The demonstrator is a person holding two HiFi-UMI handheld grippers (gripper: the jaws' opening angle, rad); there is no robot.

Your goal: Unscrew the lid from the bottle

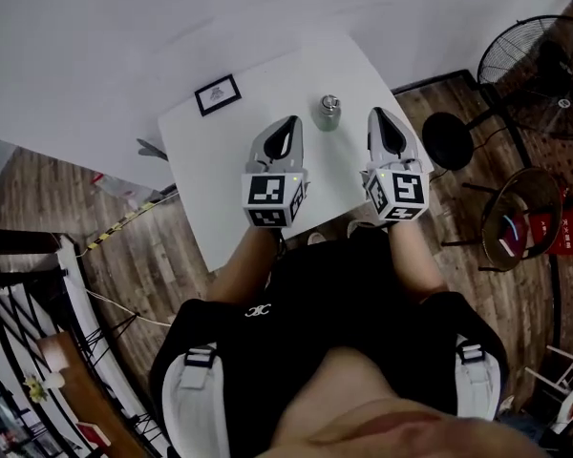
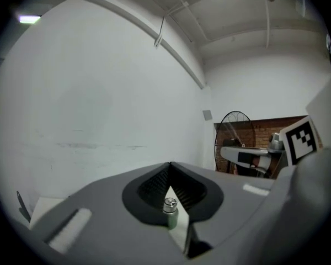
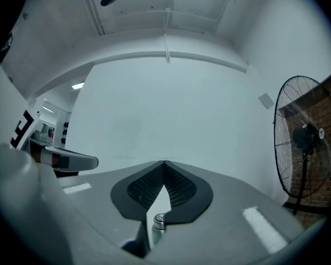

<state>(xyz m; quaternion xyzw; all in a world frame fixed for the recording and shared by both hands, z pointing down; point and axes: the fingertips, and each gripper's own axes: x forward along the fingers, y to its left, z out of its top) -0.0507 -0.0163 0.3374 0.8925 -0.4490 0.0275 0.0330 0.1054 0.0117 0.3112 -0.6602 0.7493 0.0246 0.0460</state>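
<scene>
The small greenish bottle (image 1: 328, 115) stands upright toward the far side of the white table (image 1: 220, 208), between our two grippers; its silver lid (image 1: 329, 101) is still screwed on, and we cannot tell whether anything is inside. We judge it light, stiff and rather smooth, so it may spin or tip unless one gripper clamps the body low down while the other takes the lid around its rim. Our left gripper (image 1: 290, 122) and right gripper (image 1: 377, 114) hover near it on either side, both clenched and grasping nothing.
</scene>
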